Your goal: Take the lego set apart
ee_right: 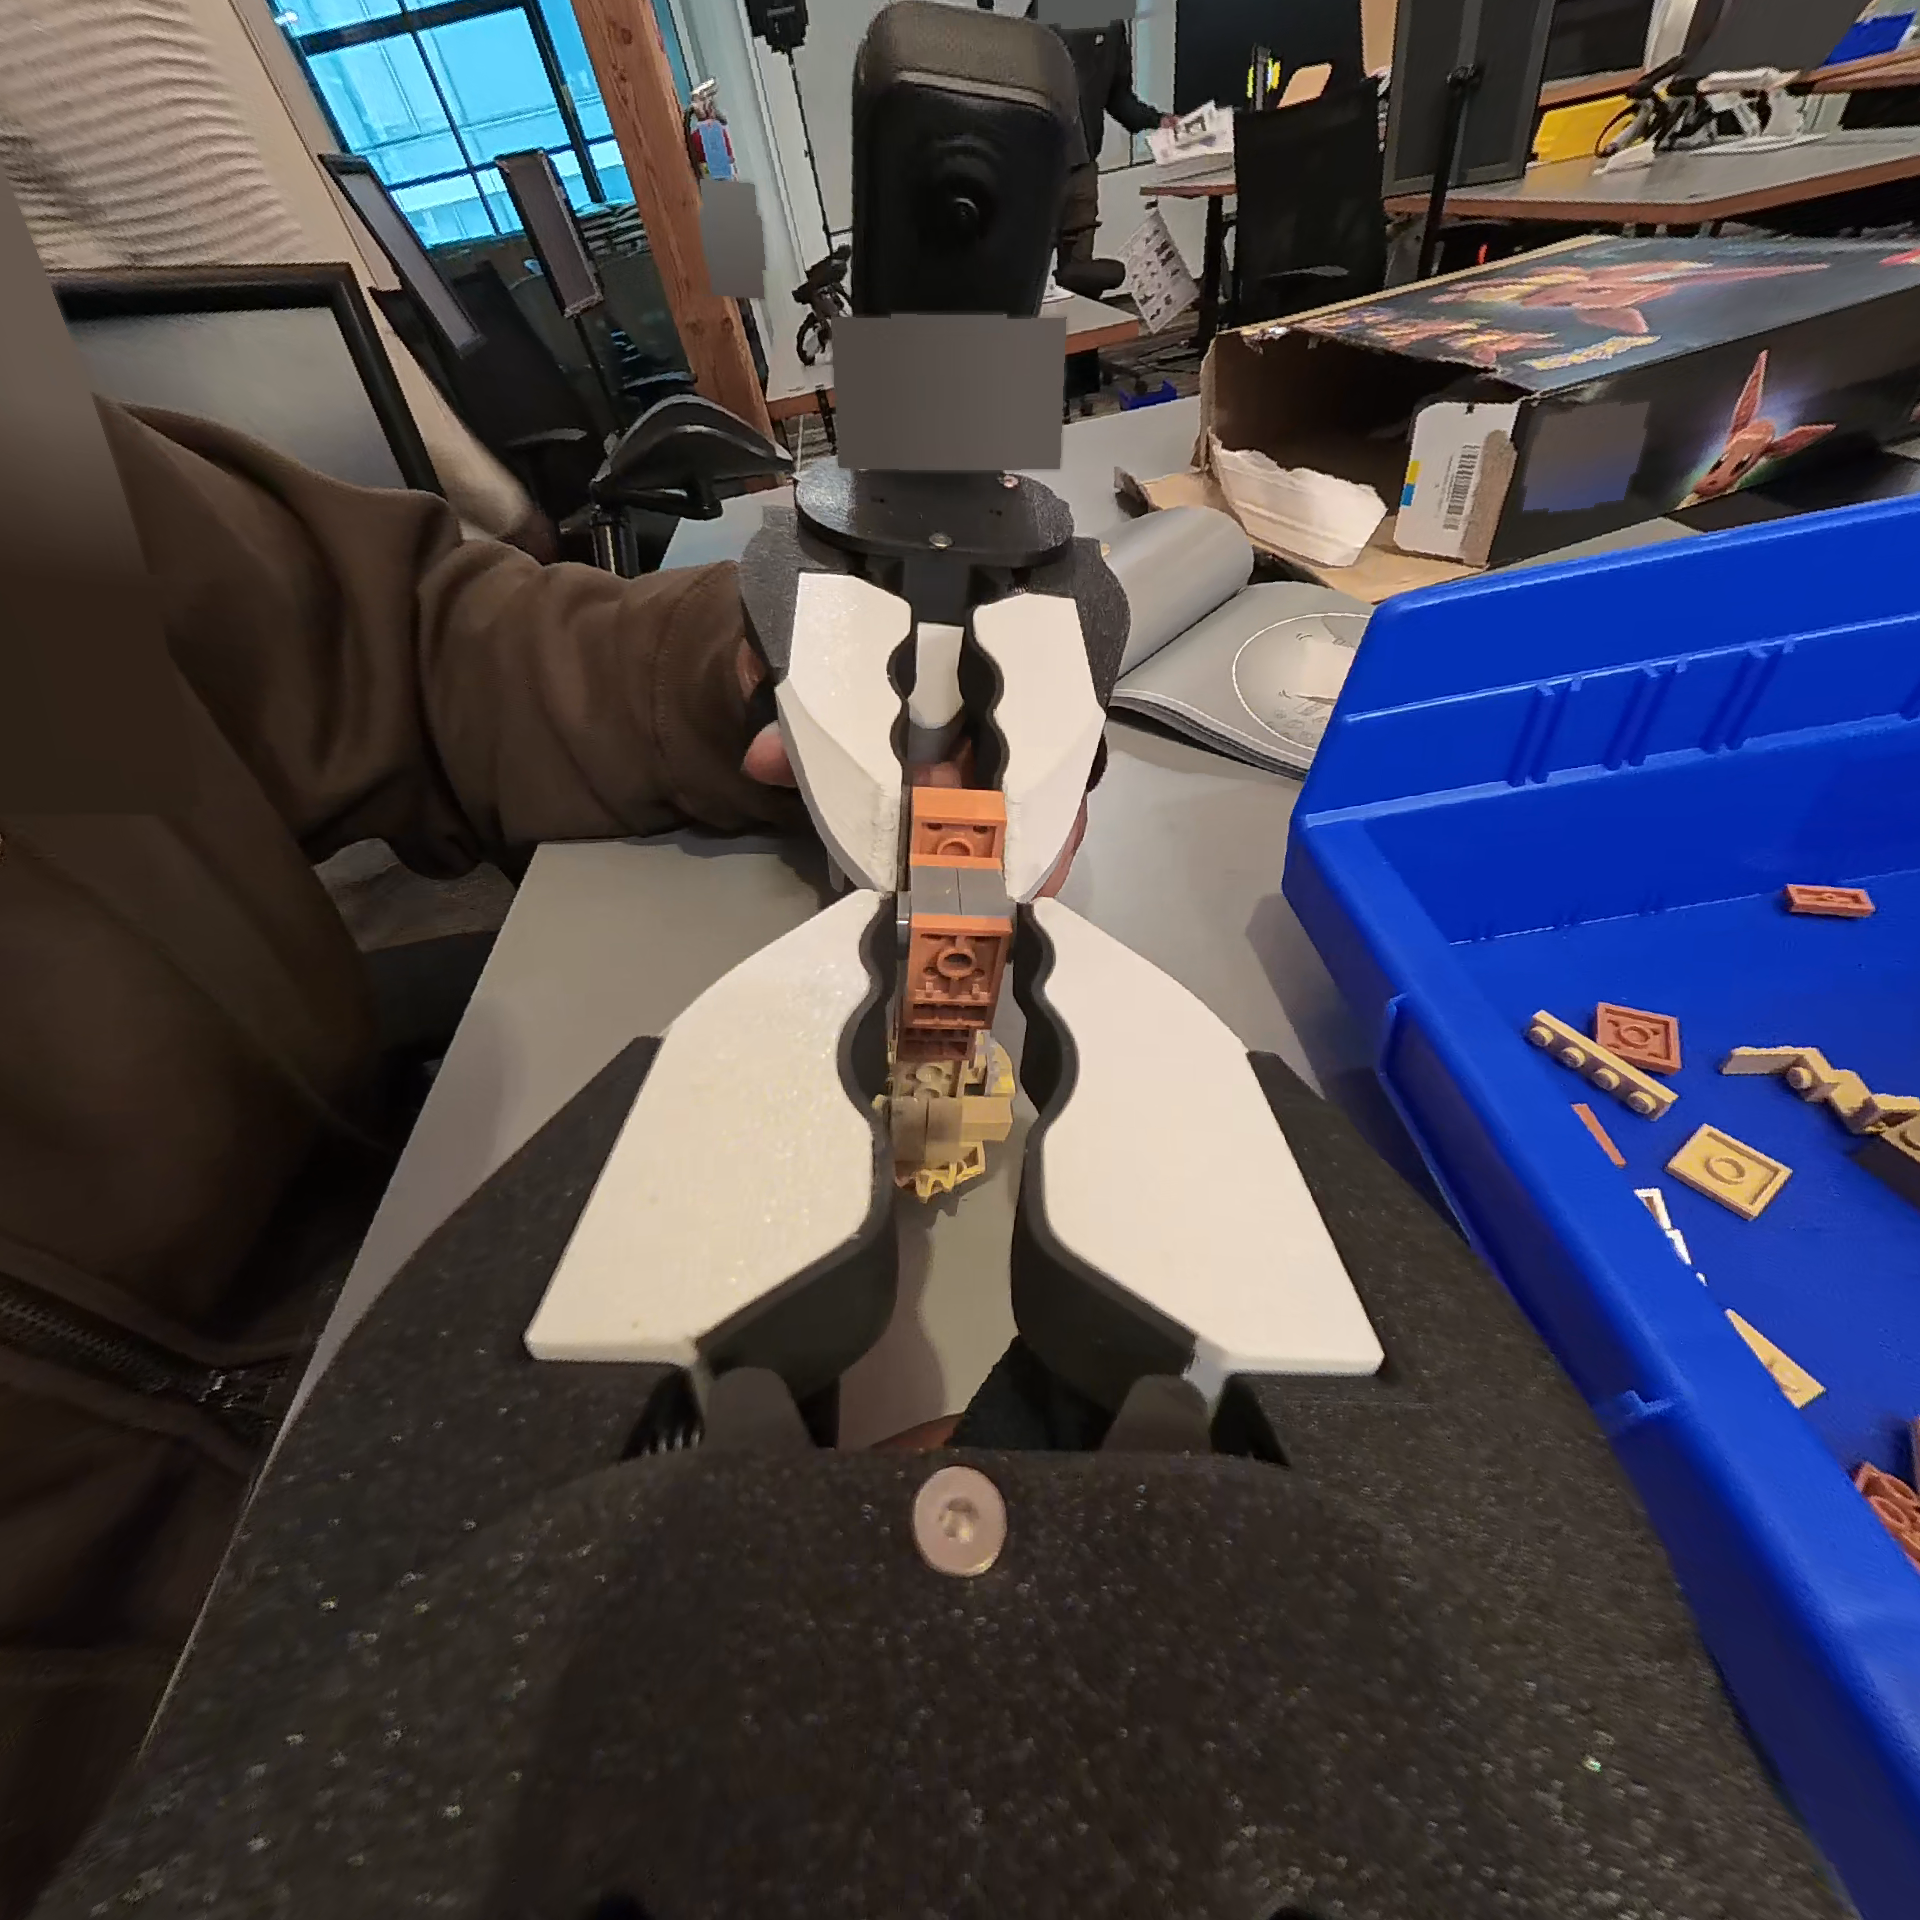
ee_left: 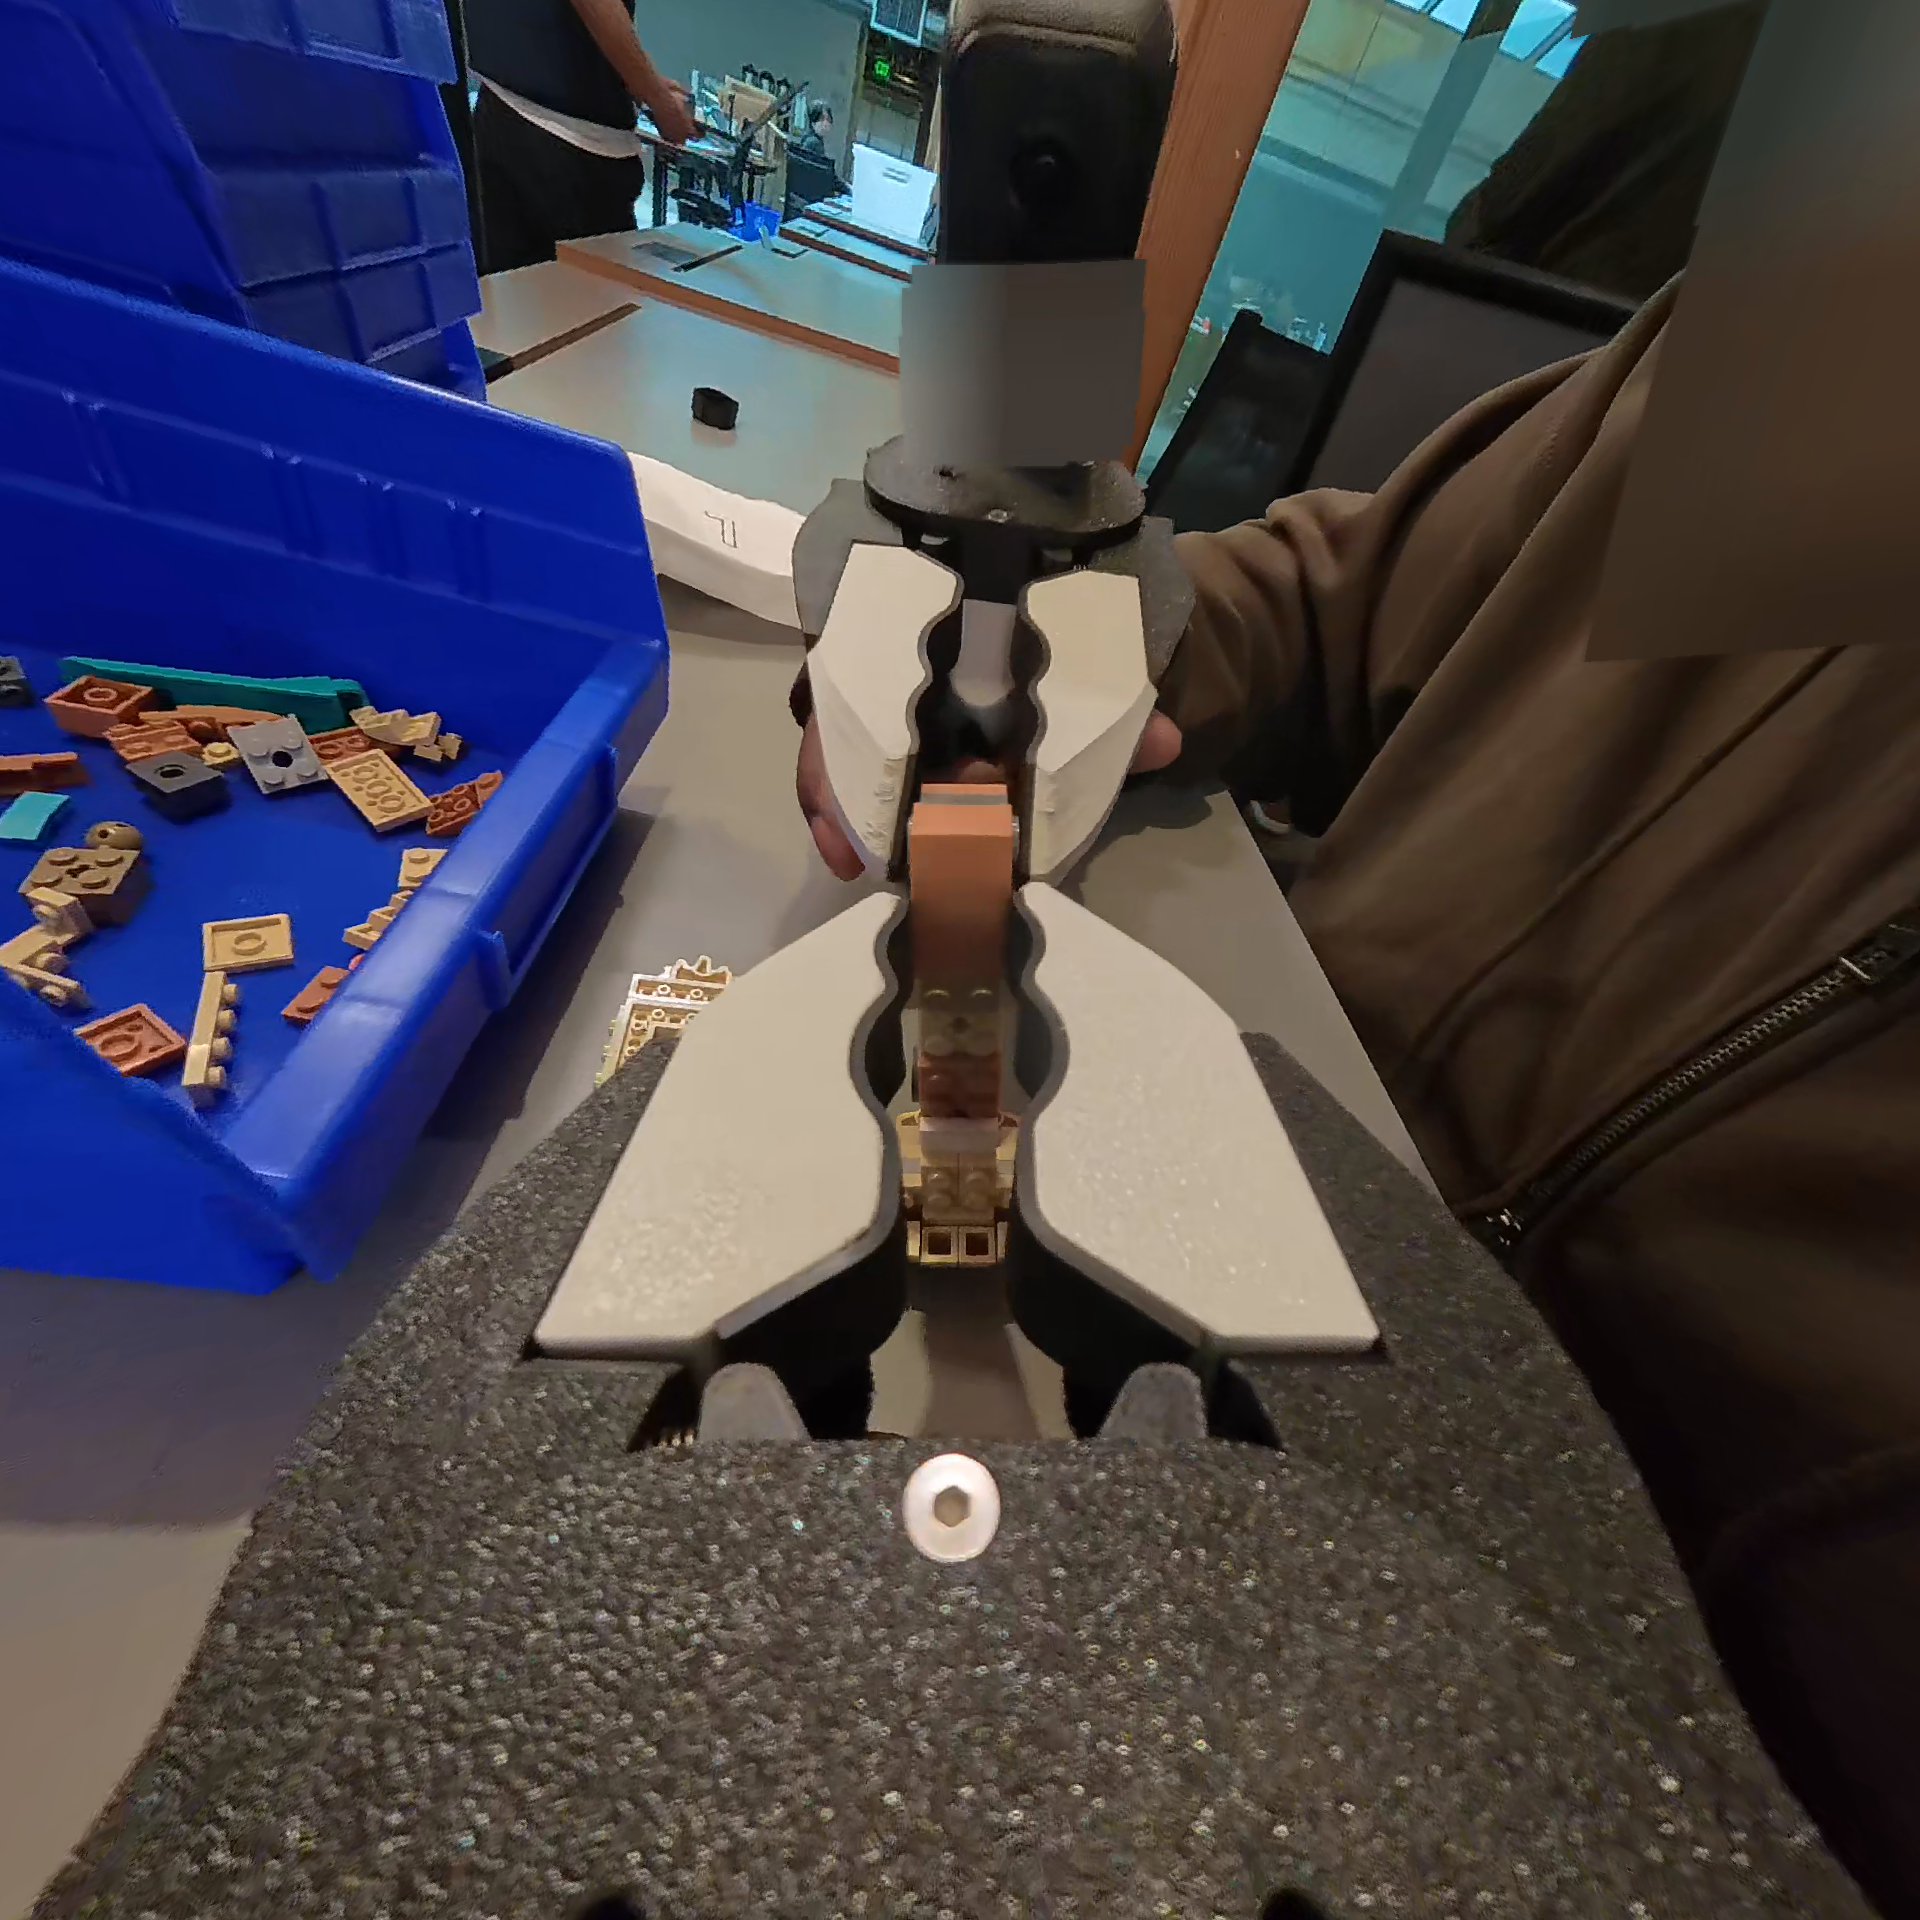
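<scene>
Two grippers, left (ee_left: 958, 904) and right (ee_right: 954, 914), meet tip to tip, each clamped on one orange, grey and tan brick assembly (ee_left: 956, 883). Apparently shared for support above the grey table (ee_left: 1226, 935). Blue bin (ee_left: 436, 935) of loose bricks sits just beside both.

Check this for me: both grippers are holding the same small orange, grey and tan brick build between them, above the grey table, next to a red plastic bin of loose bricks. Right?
Not quite. The plastic bin of loose bricks is blue, not red, as both wrist views show. The rest stands: the left gripper and right gripper hold the same small orange, grey and tan brick build above the grey table.
</scene>
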Demonstrator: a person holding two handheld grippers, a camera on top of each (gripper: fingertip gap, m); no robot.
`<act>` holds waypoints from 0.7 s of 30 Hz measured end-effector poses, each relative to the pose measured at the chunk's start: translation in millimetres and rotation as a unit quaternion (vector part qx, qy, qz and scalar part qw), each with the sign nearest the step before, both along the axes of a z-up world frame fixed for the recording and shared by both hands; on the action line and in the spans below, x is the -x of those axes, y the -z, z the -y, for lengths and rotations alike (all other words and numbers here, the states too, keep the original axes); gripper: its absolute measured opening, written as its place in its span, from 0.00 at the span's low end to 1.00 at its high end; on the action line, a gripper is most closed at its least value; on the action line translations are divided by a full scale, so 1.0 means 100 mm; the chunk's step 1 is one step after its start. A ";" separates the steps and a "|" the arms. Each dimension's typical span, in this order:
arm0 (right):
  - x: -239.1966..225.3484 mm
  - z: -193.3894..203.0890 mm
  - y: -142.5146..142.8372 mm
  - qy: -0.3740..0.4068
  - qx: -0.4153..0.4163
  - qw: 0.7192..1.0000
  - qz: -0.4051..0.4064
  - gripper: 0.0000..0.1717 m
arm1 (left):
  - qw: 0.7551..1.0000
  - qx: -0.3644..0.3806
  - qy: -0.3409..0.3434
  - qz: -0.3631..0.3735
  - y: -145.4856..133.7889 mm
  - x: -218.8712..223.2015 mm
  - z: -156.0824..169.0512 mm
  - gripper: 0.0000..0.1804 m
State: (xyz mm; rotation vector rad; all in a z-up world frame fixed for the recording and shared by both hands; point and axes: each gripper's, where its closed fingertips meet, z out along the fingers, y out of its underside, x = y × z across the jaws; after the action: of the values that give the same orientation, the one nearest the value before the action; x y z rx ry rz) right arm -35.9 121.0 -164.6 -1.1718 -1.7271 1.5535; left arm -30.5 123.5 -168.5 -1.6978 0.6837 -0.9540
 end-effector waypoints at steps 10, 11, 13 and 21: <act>-0.02 0.02 0.02 -0.010 0.010 1.000 0.003 0.12 | 1.000 -0.012 0.007 0.003 0.00 -0.01 0.01 0.09; -0.02 0.02 0.02 -0.010 0.013 1.000 0.003 0.12 | 1.000 -0.012 0.007 0.004 0.00 -0.01 0.01 0.09; -0.03 0.02 0.02 -0.012 0.017 1.000 0.003 0.12 | 1.000 -0.013 0.006 0.006 0.00 -0.01 0.01 0.09; -0.06 -0.10 0.04 -0.007 0.041 0.999 0.004 0.12 | 1.000 -0.009 -0.012 0.016 -0.01 0.15 0.00 0.09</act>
State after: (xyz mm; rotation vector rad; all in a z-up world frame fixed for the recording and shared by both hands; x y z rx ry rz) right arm -29.8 131.0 -169.0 -1.2092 -1.6949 1.6441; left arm -45.1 123.4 -167.5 -1.6678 0.6470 -0.9545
